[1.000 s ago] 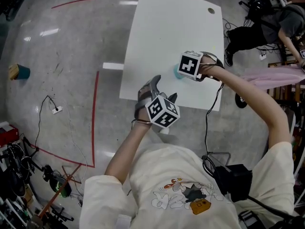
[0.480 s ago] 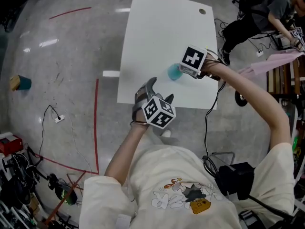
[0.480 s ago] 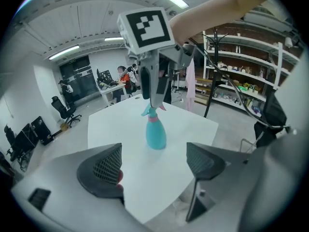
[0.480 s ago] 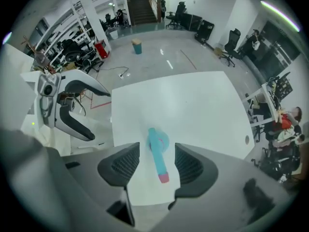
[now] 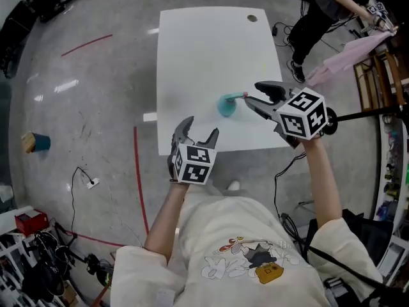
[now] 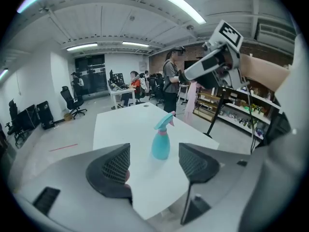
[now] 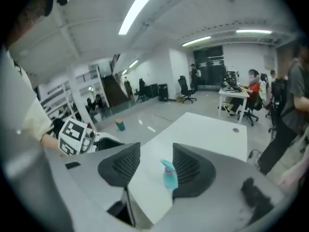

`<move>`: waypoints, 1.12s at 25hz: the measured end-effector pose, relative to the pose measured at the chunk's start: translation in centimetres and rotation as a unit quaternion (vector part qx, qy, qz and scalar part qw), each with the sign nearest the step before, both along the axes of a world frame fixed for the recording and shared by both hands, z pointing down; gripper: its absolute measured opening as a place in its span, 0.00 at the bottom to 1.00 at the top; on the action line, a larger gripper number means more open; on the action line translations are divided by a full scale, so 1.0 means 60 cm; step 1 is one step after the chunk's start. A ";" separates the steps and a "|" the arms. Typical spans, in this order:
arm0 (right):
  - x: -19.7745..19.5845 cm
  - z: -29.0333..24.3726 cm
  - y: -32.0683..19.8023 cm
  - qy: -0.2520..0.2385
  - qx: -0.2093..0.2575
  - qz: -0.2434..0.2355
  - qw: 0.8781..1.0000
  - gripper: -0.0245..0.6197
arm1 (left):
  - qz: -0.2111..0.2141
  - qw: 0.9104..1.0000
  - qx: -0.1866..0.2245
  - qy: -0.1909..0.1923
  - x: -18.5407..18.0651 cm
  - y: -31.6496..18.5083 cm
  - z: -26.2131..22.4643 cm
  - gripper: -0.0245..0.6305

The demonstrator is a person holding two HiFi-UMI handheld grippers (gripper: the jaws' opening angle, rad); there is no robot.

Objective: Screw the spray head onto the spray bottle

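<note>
A teal spray bottle (image 5: 226,105) stands upright on the white table (image 5: 204,50), its spray head on top with the nozzle toward the right. My right gripper (image 5: 252,93) hovers just right of the bottle, open and apart from it. In the right gripper view the bottle (image 7: 170,174) shows ahead, between the jaws' line of sight. My left gripper (image 5: 199,130) is at the table's near edge; its jaws are closing with nothing between them. In the left gripper view the bottle (image 6: 161,139) stands well beyond the fingertips, and the right gripper (image 6: 212,64) hangs above it.
A round cable hole (image 5: 252,18) sits at the table's far right corner. Red tape lines (image 5: 136,165) mark the floor at left, near a small cup (image 5: 36,142). A person (image 5: 323,5) and cluttered racks stand at the far right.
My right gripper has drawn back to the right, off the bottle, which now stands uncovered. The left gripper has stayed by the table's near edge, its jaws a little narrower.
</note>
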State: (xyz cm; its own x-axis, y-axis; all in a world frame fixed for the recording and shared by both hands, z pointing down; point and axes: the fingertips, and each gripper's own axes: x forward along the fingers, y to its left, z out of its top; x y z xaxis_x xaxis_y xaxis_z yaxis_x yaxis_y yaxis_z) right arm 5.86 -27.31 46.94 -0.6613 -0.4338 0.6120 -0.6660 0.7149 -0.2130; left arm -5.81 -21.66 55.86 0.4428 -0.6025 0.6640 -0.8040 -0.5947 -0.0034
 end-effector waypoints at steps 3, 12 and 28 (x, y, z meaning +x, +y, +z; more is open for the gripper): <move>0.033 0.015 0.035 -0.087 0.003 0.087 0.992 0.35 | 0.001 1.000 -0.002 0.004 0.020 0.009 -0.015 0.45; 0.105 0.074 0.107 -0.083 0.080 0.241 0.964 0.05 | -0.053 0.999 -0.003 -0.003 0.063 0.043 -0.026 0.07; 0.180 0.111 0.221 -0.069 0.056 0.235 0.968 0.05 | -0.112 0.993 -0.011 0.031 0.177 0.156 -0.037 0.04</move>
